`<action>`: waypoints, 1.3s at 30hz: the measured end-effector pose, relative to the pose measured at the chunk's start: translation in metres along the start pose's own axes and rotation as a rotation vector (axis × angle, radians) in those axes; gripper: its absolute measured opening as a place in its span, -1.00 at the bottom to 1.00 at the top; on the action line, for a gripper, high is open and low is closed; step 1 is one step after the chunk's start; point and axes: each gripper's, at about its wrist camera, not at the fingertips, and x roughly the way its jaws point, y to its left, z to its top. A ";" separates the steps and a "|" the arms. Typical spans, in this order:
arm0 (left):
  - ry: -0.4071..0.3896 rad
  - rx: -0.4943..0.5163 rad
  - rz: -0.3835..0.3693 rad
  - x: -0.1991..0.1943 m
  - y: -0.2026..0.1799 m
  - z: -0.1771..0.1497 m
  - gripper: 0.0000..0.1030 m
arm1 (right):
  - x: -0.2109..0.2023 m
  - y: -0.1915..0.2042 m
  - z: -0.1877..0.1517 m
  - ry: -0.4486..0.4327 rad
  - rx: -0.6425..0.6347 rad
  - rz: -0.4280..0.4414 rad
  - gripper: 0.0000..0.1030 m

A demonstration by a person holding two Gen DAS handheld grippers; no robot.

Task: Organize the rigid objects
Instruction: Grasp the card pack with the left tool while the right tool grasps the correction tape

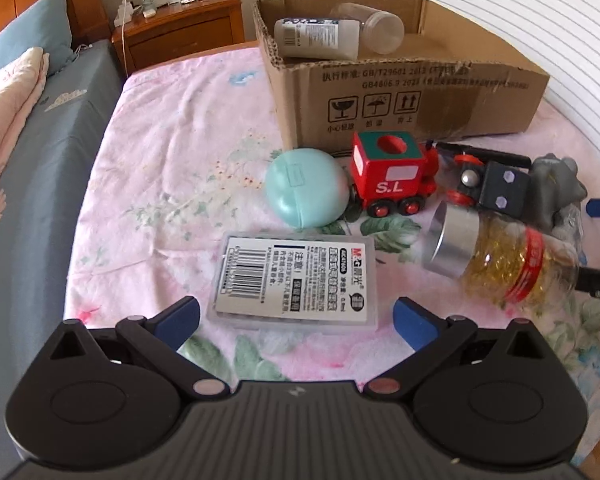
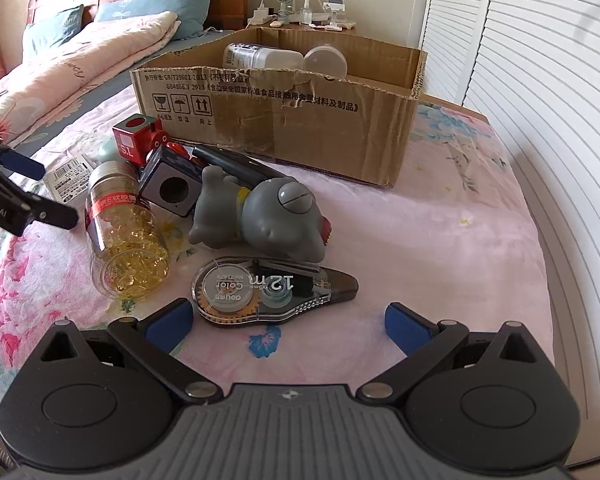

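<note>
Cardboard box (image 1: 400,92) beyond both grippers holds only two bottles (image 1: 318,38); the left gripper (image 1: 296,320) and right gripper (image 2: 288,322) gape empty, with the refill case (image 1: 298,280), correction tape (image 2: 268,284) and toys left.

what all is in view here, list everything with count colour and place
cardboard box: 1, brown, far end of the bed
bottles: 2, clear and whitish, lying in the box
toy train: 1, red, before the box
egg-shaped case: 1, mint green, left of the train
refill case: 1, clear, nearest the left gripper
capsule bottle: 1, clear, yellow capsules, on its side
toy figure: 1, grey, lying down
correction tape: 1, clear, nearest the right gripper
left gripper: open
right gripper: open
</note>
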 end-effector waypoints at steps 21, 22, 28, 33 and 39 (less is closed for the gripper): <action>-0.083 0.027 0.009 0.006 -0.006 0.004 0.99 | 0.008 0.008 0.013 0.037 0.061 -0.046 1.00; -0.084 0.026 0.007 0.006 -0.006 0.004 0.99 | 0.007 0.010 0.012 0.035 0.073 -0.059 1.00; -0.088 0.019 -0.013 0.007 -0.003 0.003 0.98 | 0.007 0.020 0.011 0.025 0.117 -0.104 1.00; -0.101 0.061 -0.012 0.006 -0.004 0.003 0.97 | 0.007 0.021 0.011 0.027 0.142 -0.120 1.00; -0.100 0.074 -0.027 0.005 -0.004 0.005 0.88 | 0.009 0.024 0.011 0.002 0.167 -0.147 1.00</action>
